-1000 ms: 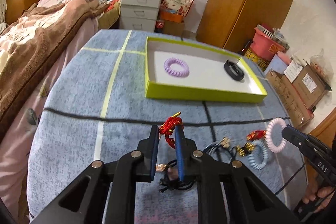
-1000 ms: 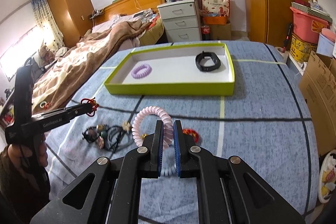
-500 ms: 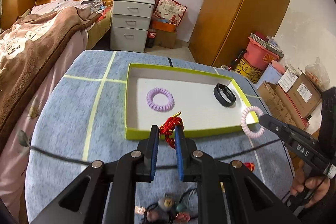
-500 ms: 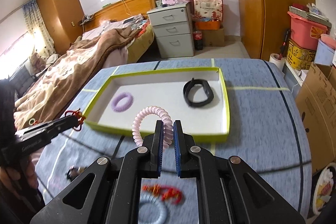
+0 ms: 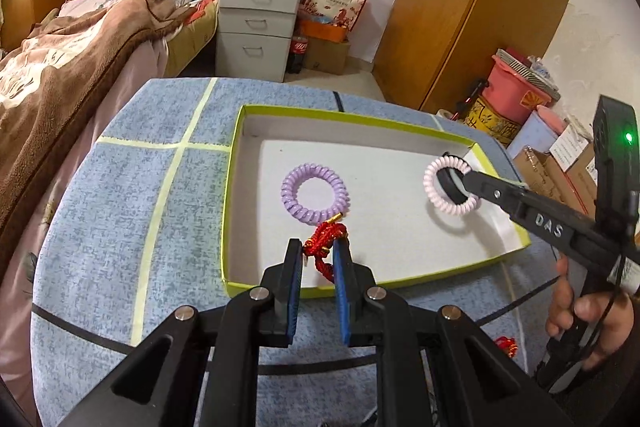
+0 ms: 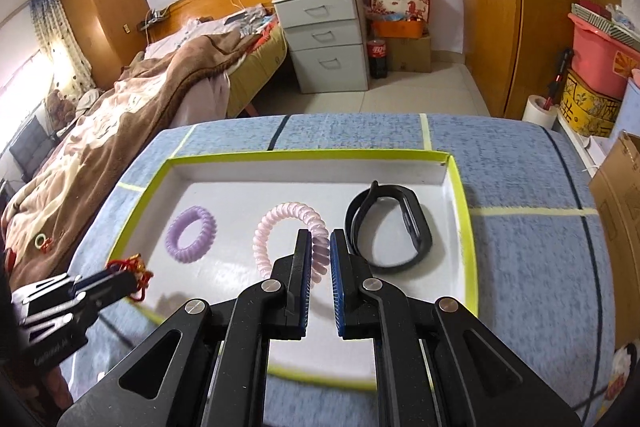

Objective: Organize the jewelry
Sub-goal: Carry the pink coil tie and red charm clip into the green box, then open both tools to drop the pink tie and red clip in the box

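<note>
A lime-edged white tray (image 5: pixel 234 195) (image 6: pixel 466 227) sits on the blue table. In it lie a purple coil hair tie (image 5: pixel 314 193) (image 6: pixel 192 235) and a black wristband (image 6: pixel 394 227). My left gripper (image 5: pixel 318 255) is shut on a red knotted cord charm (image 5: pixel 325 245), held over the tray's near edge; it also shows in the right wrist view (image 6: pixel 134 271). My right gripper (image 6: pixel 319 247) is shut on a pink coil hair tie (image 6: pixel 288 233), held above the tray's middle; this tie also shows in the left wrist view (image 5: pixel 450 185), in front of the wristband.
A bed with a brown blanket (image 5: pixel 60 67) borders the table's left side. A grey drawer unit (image 5: pixel 256 27) and a wooden wardrobe (image 5: pixel 480 7) stand behind. Boxes and a pink bin (image 5: pixel 520 91) are at the right. A small red charm (image 5: pixel 506 345) lies on the table near my right hand.
Both grippers have moved forward from the loose jewelry pile to over the tray, each carrying its item. The pile has dropped out of view.
</note>
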Demonstrator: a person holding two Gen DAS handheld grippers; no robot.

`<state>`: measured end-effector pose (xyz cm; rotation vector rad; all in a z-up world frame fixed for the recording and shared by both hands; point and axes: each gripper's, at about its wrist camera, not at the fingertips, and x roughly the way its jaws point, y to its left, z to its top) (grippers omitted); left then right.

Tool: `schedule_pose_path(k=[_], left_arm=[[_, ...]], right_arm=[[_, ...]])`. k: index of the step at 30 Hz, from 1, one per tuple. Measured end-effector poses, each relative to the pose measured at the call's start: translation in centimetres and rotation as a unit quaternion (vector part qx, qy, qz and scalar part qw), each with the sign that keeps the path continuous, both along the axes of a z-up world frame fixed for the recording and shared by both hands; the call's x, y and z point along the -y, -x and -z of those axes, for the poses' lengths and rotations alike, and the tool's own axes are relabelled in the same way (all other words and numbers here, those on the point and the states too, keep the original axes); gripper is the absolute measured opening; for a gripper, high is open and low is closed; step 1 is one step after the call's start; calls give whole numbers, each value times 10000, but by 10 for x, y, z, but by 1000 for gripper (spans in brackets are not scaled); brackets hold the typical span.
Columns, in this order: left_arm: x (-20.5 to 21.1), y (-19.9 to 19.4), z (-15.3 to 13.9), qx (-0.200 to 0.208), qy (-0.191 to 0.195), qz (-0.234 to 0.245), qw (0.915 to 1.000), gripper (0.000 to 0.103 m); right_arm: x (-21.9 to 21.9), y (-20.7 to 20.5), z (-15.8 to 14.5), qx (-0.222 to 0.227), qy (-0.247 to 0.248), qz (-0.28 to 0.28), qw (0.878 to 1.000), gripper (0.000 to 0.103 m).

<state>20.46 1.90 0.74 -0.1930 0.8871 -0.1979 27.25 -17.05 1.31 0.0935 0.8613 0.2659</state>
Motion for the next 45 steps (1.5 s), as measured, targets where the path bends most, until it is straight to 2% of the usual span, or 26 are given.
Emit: schedule_pose_path(k=[4,17,19,20,27,31,35,40,43,45], left_arm=[[0,-5,6,-65,-85,-50,9999,16],[-3,-11,9,-160,12,-78,9998,17],[-2,-11,8,-153,-16,-93,9998,27],[-2,-11,8,-147,5,-69,9999,29],[-2,-13,9,-160,8,-80,9998,31],[-1,-13,8,-143,8,-64,9999,36],[-1,-11,7,-117,31,-69,9999,41],[-3,-4,2,-75,121,-52,9999,47],[-2,4,-4,9,3,-11,10000,48],[-3,10,-8,37,80,-2,10000,49]], right_arm=[[-2,-9,5,-79,25,-44,10000,10],[-13,-23,14,-218,192,-172,9994,10],[-13,-24,15,-257,263,-168,9992,10],[-14,-24,15,-266,278,-176,9991,10],[-15,-25,14,-236,285,-141,9992,11],[-15,-24,14,-228,267,-115,9993,18],[-13,-22,11,-199,174,-152,9995,39],[-15,-13,2,-92,155,-171,9997,39],[-15,-4,-6,-9,132,-187,9997,39],[-15,5,-12,60,131,-192,9997,39]])
